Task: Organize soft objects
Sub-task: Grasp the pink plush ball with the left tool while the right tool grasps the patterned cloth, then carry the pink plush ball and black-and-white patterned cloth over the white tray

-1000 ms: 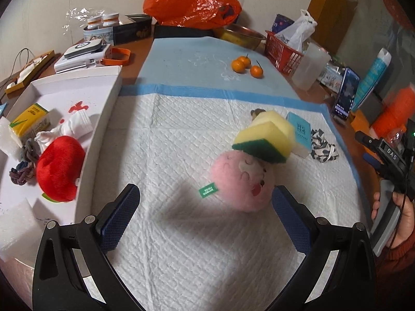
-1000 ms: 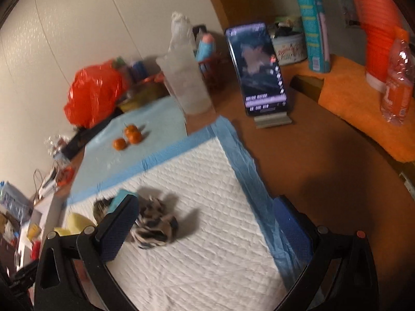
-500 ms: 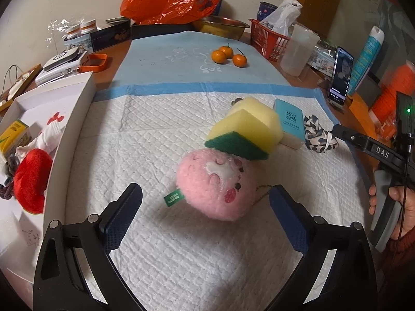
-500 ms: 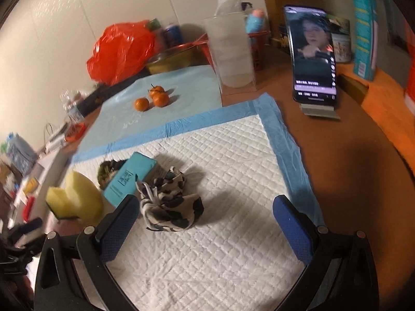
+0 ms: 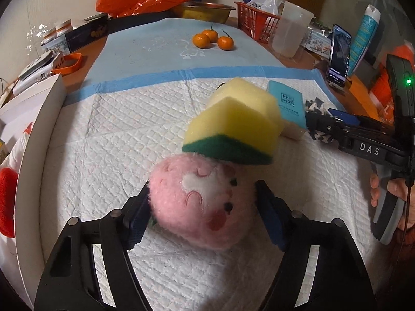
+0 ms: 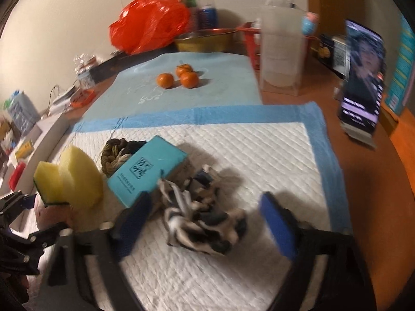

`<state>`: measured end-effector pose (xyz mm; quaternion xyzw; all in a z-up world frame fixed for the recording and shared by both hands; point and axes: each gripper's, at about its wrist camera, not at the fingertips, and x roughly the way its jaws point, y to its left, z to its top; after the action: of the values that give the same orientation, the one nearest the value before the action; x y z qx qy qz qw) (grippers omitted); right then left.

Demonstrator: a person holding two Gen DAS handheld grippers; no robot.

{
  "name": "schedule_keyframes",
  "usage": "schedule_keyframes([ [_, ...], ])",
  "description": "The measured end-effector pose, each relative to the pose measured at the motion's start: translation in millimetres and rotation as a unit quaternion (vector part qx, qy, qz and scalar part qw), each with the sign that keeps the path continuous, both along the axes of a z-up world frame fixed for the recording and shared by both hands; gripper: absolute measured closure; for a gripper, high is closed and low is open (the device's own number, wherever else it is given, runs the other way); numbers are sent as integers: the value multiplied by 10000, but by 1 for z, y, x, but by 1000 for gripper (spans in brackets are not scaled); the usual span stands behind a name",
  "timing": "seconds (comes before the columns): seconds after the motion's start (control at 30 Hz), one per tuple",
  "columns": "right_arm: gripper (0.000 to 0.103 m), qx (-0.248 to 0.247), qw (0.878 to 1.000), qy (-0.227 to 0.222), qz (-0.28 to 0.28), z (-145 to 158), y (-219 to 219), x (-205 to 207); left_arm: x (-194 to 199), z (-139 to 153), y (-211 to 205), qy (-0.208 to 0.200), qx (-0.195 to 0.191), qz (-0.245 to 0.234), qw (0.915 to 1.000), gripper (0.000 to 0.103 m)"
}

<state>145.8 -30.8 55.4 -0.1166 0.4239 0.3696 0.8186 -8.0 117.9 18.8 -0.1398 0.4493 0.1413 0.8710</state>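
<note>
On white quilted pad [image 5: 129,134], pink plush ball [image 5: 199,204] sits mid-front between left gripper [image 5: 202,212] fingers; jaws just been closing, pads at its fuzzy sides, look to be touching. Light, squashy; prob best gripped across widest part. Yellow/green sponge [image 5: 233,129] leans on top & may topple. Right gripper [image 6: 205,223] jaws also been closing, pads not touching the limp b/w patterned cloth [image 6: 202,223] between them; floppy, take at bunched middle.

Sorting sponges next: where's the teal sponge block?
In the right wrist view, the teal sponge block lies on the white quilted pad, between yellow sponge and striped cloth.
</note>
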Motion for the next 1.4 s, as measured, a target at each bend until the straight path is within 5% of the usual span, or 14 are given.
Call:
schedule_keyframes([
  [0.17, 60, -70, 9997, -14, 239, -7, 5, -9, -4, 0, 4, -5, 37, 99, 9999, 36],
  [0.3, 66, 159, 9994, 13, 309, 0, -3, -16, -8, 2, 4, -43, 125, 172, 9998, 37],
  [0.77, 67, 1230, 9911, -349, 383, 83, -15, -55, -33, 48, -10, -624, 589, 204, 9961, 37],
  [1.4, 66, 1471, 9858, -517, 625, 107, 5, -106, -86, 89, 3, -1183, 675, 490, 9895, 37],
])
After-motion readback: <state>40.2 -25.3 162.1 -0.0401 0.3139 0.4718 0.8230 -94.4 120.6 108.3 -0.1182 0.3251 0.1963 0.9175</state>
